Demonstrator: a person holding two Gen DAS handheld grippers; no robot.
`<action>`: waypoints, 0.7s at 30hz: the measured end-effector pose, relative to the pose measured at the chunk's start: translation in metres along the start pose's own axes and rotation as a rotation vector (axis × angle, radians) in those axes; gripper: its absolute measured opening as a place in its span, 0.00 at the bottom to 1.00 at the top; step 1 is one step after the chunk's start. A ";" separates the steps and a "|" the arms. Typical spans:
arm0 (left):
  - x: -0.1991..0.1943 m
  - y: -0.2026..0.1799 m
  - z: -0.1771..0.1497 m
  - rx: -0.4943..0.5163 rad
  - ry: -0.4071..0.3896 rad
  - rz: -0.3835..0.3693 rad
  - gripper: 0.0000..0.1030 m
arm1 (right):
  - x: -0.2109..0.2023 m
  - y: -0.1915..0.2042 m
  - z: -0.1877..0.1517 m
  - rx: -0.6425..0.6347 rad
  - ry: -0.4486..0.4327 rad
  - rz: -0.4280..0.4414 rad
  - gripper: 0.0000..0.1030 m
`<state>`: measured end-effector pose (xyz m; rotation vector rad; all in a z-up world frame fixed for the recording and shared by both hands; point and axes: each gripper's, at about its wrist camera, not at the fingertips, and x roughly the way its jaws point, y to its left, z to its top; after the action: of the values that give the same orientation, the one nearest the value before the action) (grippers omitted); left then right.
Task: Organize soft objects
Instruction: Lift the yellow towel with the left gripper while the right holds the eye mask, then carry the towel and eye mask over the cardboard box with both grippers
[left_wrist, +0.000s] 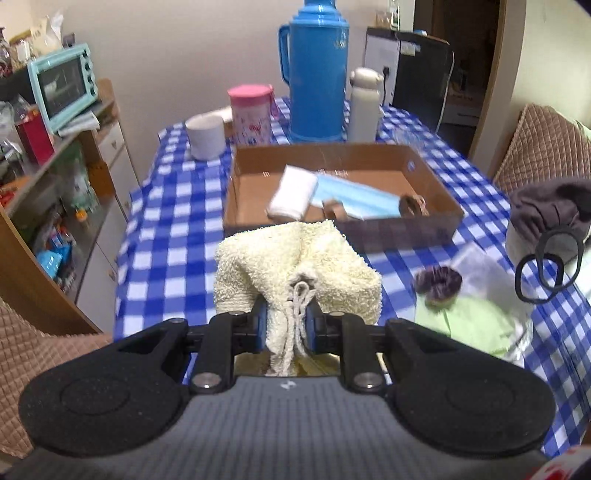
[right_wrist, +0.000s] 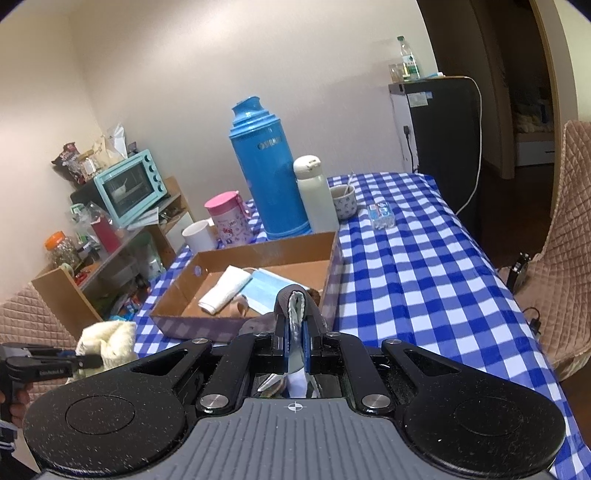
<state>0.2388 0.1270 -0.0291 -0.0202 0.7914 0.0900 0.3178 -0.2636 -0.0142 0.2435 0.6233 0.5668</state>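
Observation:
My left gripper (left_wrist: 286, 314) is shut on a cream terry towel (left_wrist: 295, 258), held bunched up in the air in front of the cardboard box (left_wrist: 413, 225). The box holds a folded white cloth (left_wrist: 293, 195), a blue face mask (left_wrist: 358, 199) and brown hair ties (left_wrist: 412, 205). My right gripper (right_wrist: 294, 332) is shut on a grey cloth piece with pale lining (right_wrist: 297, 306), near the box's front right corner. That grey piece (left_wrist: 546, 206) shows at the right of the left wrist view, with black elastic loops (left_wrist: 543, 273) hanging. A purple scrunchie (left_wrist: 437, 286) and a green cloth (left_wrist: 469, 325) lie on the checked tablecloth (left_wrist: 166, 258).
Behind the box stand a blue thermos (left_wrist: 317, 70), a white bottle (left_wrist: 364, 107), a pink cup (left_wrist: 251, 114) and a white mug (left_wrist: 205, 134). A shelf with a teal oven (left_wrist: 64, 85) is on the left. Padded chairs (right_wrist: 569, 240) flank the table.

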 end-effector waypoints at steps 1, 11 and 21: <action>-0.001 0.002 0.003 0.000 -0.008 0.004 0.18 | 0.001 0.000 0.002 0.000 -0.002 0.003 0.07; 0.004 0.008 0.041 0.021 -0.073 0.030 0.18 | 0.017 0.006 0.026 -0.016 -0.030 0.049 0.07; 0.031 0.001 0.085 0.052 -0.109 0.020 0.18 | 0.053 0.018 0.057 -0.033 -0.068 0.092 0.07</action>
<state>0.3207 0.1352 0.0091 0.0412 0.6846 0.0885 0.3808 -0.2213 0.0119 0.2600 0.5387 0.6539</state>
